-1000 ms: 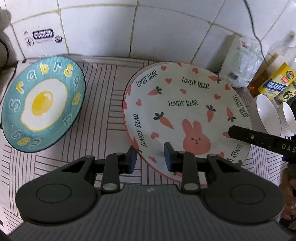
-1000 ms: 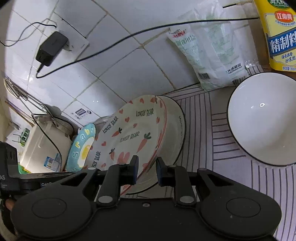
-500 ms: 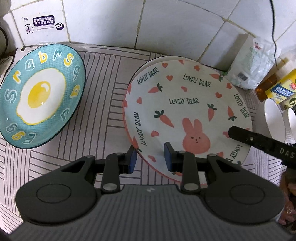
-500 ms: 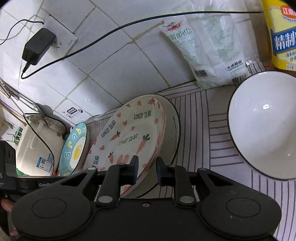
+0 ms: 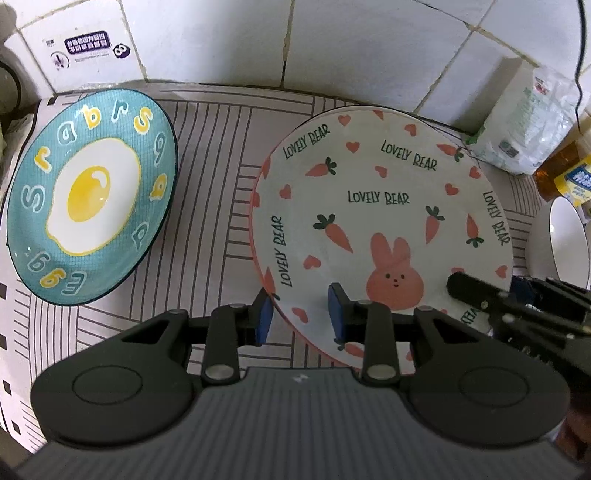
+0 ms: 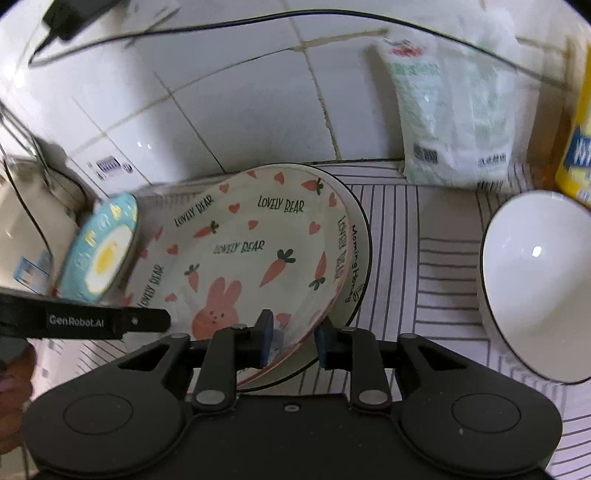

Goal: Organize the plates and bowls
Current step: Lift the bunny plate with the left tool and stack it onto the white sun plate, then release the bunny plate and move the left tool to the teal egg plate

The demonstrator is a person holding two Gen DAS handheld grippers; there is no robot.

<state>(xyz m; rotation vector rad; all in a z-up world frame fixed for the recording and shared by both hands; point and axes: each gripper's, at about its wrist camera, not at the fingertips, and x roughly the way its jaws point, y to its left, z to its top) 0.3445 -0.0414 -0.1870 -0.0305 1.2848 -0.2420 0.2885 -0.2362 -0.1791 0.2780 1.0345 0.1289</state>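
Note:
The bunny plate [image 5: 384,221] with carrots and "LOVELY BEAR" lies on a white plate with a dark rim [image 6: 360,258] on the striped mat. My left gripper [image 5: 300,317] straddles the bunny plate's near-left rim, jaws apart, not clamped. My right gripper [image 6: 291,341] straddles the rims of both plates [image 6: 240,266] at their right side, jaws apart. A teal fried-egg plate [image 5: 88,192] lies to the left, also in the right wrist view [image 6: 103,251]. A white bowl [image 6: 539,284] stands to the right.
The tiled wall is close behind the plates. A white plastic bag [image 5: 528,122] and a yellow-labelled oil bottle [image 5: 569,173] stand at the back right. A cable [image 6: 221,26] and charger hang on the wall. An appliance [image 6: 22,229] stands far left.
The bunny plate has come down flatter onto the white plate. My left gripper moved closer over the mat, and my right gripper swung round the plates' rims, its jaws now wider apart.

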